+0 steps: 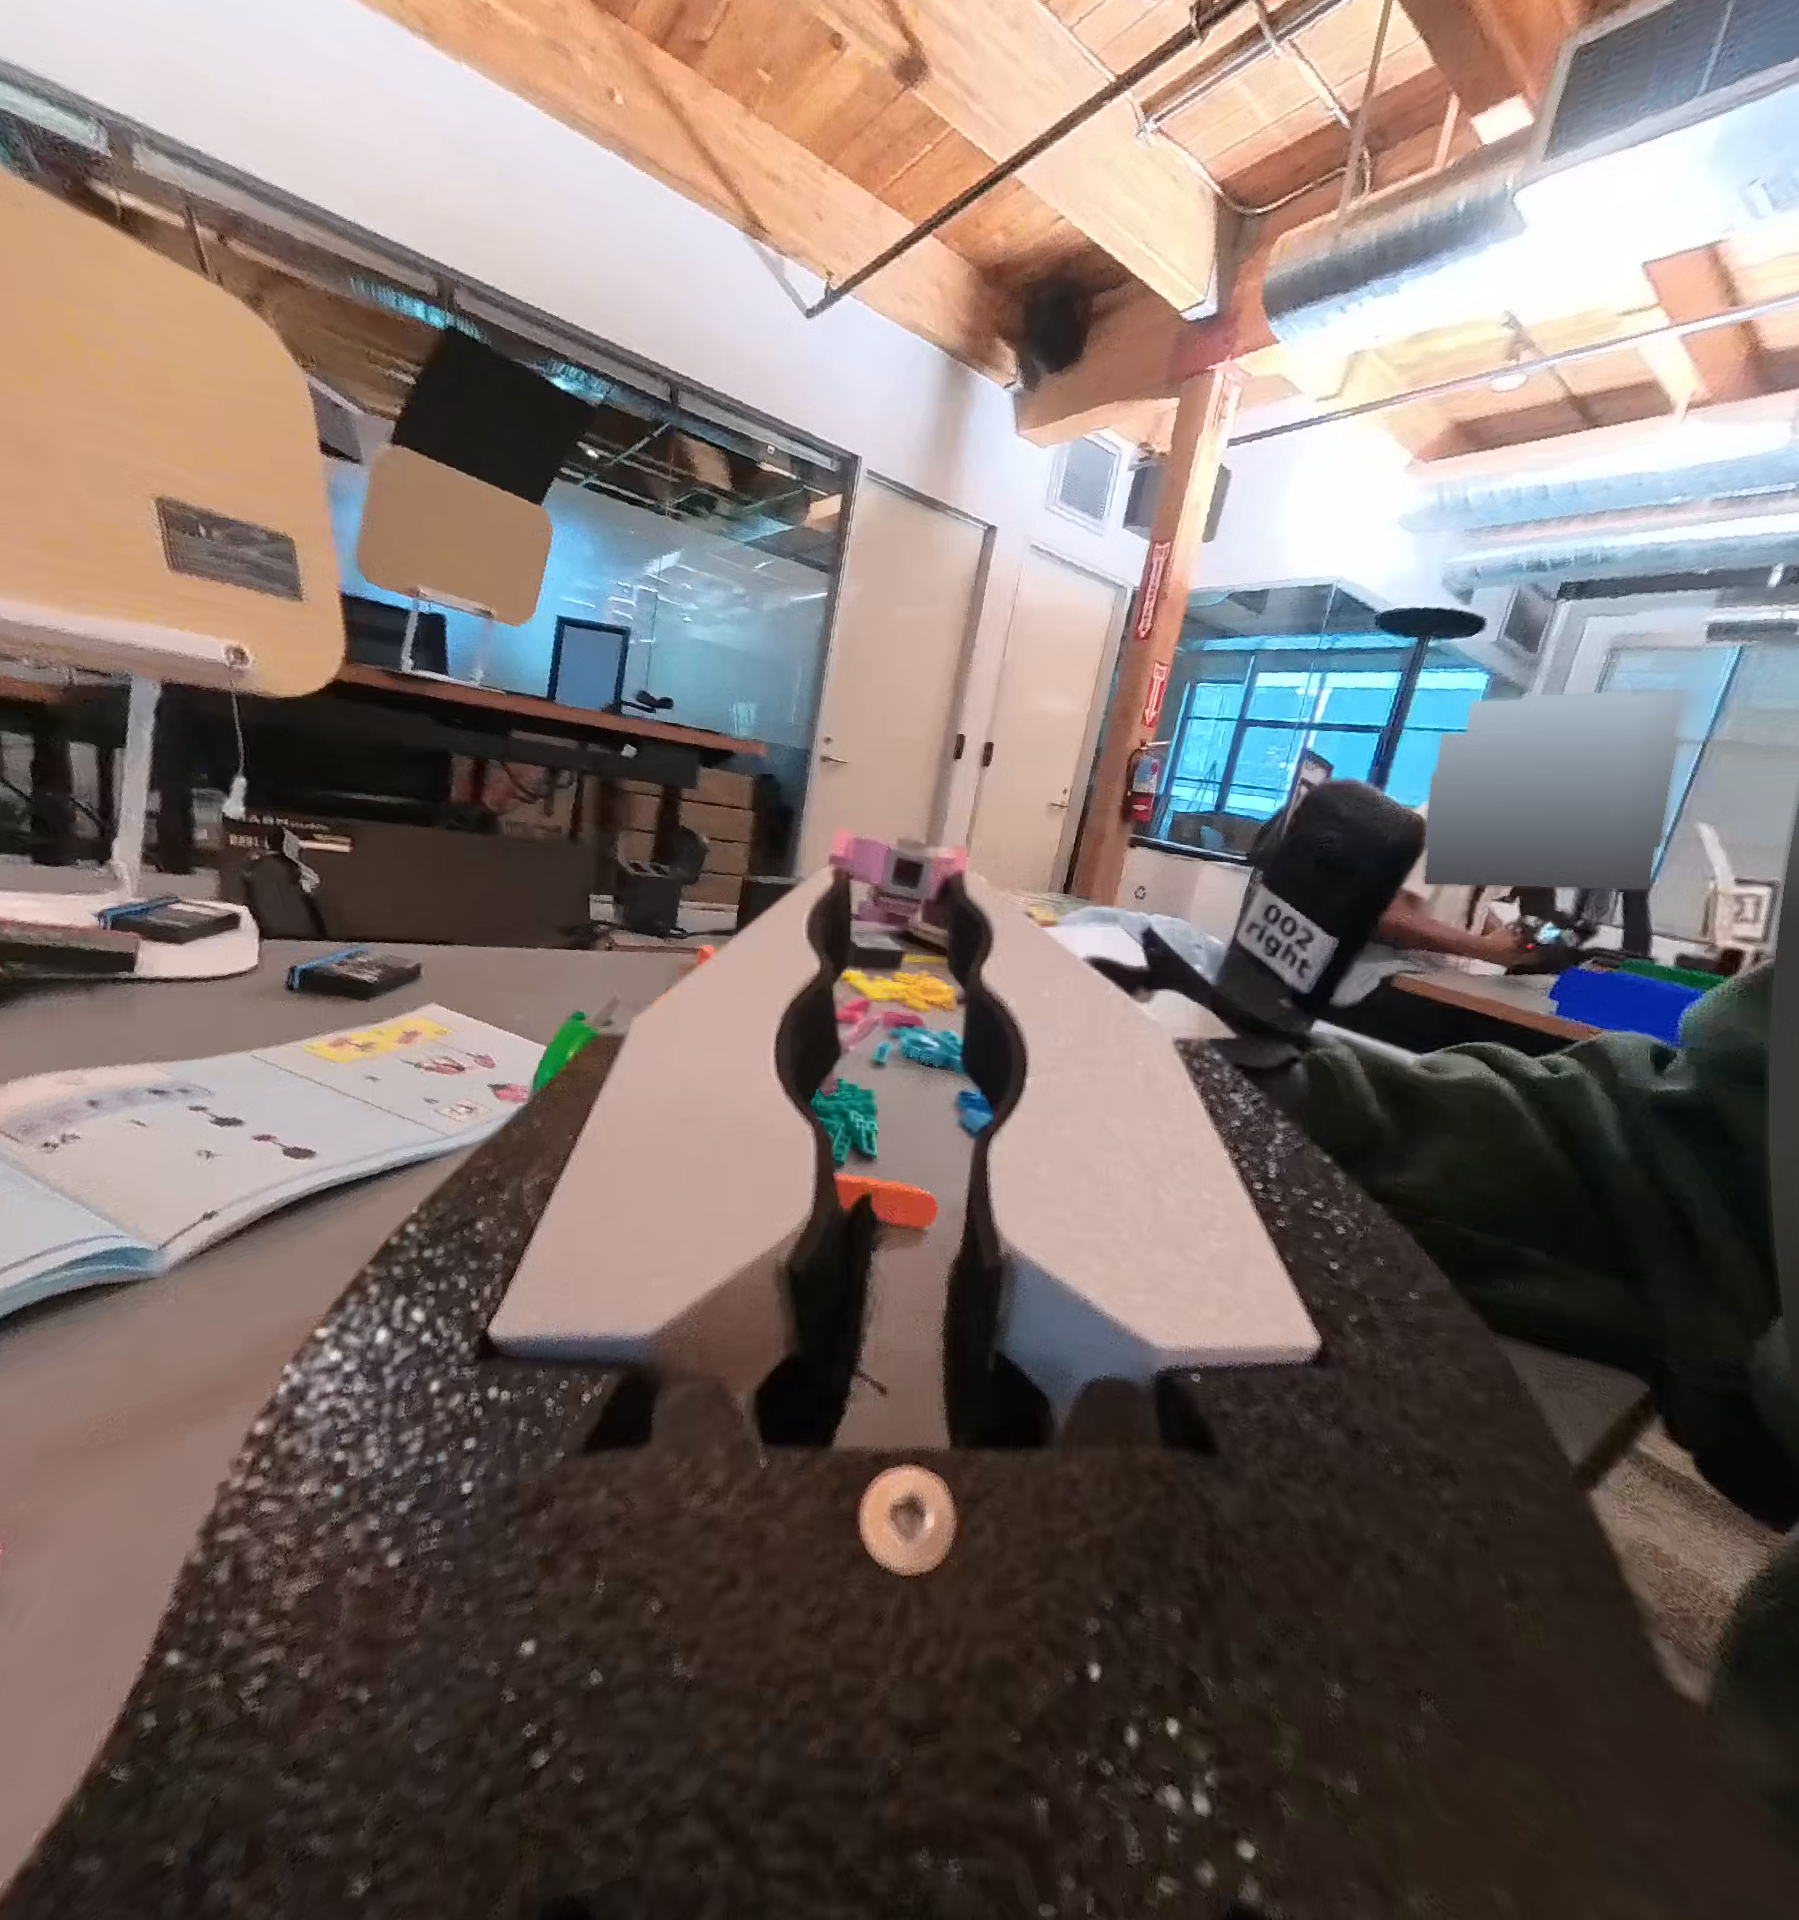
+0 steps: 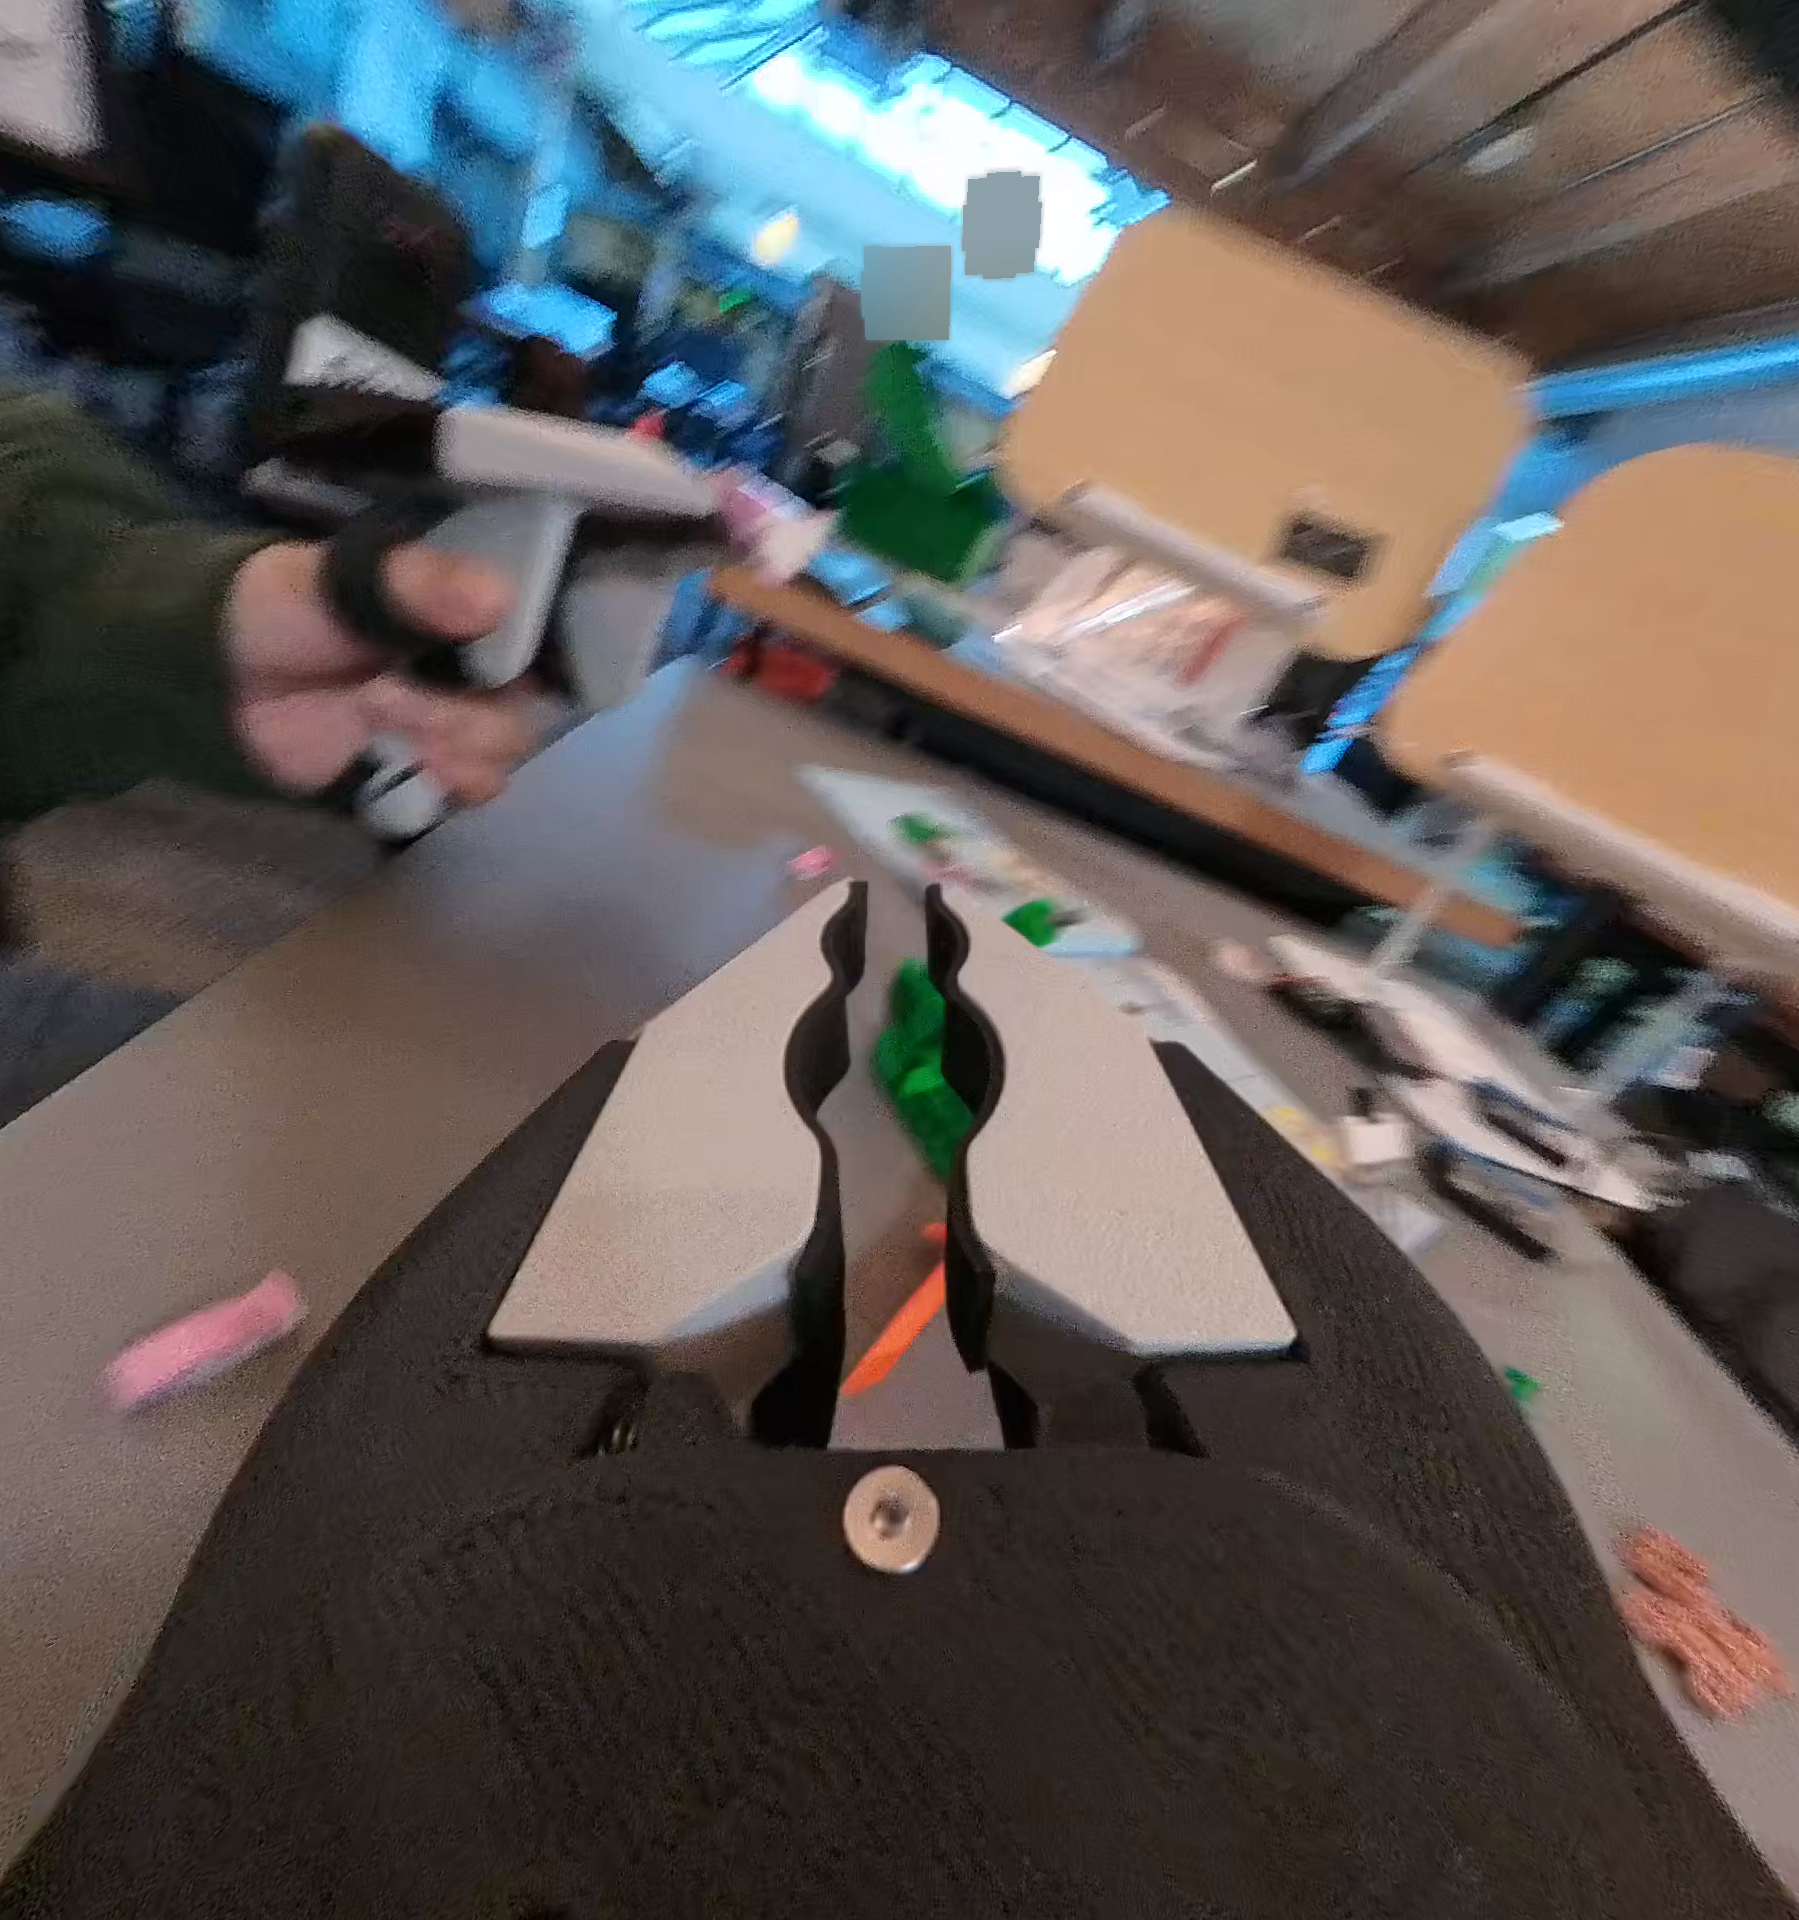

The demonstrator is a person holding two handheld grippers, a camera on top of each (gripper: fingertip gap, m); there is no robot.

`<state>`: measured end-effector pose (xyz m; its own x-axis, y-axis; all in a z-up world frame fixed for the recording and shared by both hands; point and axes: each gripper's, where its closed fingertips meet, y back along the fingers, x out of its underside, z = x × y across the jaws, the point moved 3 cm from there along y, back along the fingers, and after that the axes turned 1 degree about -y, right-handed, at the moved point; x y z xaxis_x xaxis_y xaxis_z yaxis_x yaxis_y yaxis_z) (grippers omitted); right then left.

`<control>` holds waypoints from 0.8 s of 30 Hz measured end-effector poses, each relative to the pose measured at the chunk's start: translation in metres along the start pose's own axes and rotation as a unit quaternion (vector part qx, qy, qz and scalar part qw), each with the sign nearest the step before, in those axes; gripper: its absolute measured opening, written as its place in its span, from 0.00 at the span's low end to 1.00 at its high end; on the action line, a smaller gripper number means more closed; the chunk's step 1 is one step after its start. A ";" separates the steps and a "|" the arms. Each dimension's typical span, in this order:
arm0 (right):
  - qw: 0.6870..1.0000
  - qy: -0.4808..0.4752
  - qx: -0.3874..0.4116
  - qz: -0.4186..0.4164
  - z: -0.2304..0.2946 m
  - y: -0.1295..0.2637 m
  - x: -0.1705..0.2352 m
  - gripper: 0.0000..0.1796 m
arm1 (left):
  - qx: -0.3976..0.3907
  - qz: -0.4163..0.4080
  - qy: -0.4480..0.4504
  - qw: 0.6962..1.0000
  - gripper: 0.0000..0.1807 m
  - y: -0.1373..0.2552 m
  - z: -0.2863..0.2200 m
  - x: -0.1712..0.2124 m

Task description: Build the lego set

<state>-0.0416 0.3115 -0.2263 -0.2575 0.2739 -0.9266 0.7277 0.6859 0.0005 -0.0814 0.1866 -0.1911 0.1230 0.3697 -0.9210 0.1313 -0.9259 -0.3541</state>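
My left gripper (image 1: 895, 883) is shut on a small pink and lilac lego build (image 1: 900, 873) and holds it above the grey table (image 1: 251, 1403). The right wrist view shows this gripper (image 2: 729, 504) at the upper left, in a hand, with the pink build (image 2: 770, 535) at its tip. My right gripper (image 2: 895, 894) is empty, its jaws a narrow gap apart, low over a pile of green bricks (image 2: 921, 1070). Its black body (image 1: 1300, 914) shows at the right of the left wrist view. Loose yellow (image 1: 900, 987), teal (image 1: 848, 1117) and blue bricks (image 1: 926, 1044) lie on the table.
An open instruction booklet (image 1: 199, 1132) lies at the left. An orange brick separator (image 1: 890, 1200) lies under the fingers and also shows in the right wrist view (image 2: 900, 1330). A pink piece (image 2: 204, 1340) and a copper-coloured tangle (image 2: 1695, 1642) lie near the front. A green sleeve (image 1: 1497, 1195) is at the right.
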 end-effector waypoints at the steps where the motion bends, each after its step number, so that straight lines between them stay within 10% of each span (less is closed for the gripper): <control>1: 0.999 -0.007 -0.045 0.023 0.008 0.001 0.005 0.05 | 0.003 0.003 -0.007 1.000 0.09 -0.001 -0.002 0.001; 8: 0.902 -0.130 -0.342 0.228 0.067 0.035 0.041 0.07 | 0.031 0.011 0.007 0.999 0.09 -0.007 -0.015 0.021; 24: 0.850 -0.118 -0.434 0.275 0.114 0.041 0.040 0.03 | 0.050 0.000 0.017 0.999 0.09 -0.006 -0.019 0.020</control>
<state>0.0502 0.2735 -0.3063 0.1793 0.6419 -0.7455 -0.0717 0.7643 0.6408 -0.0606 0.2008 -0.2041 0.1565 0.3699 -0.9158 0.0326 -0.9286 -0.3695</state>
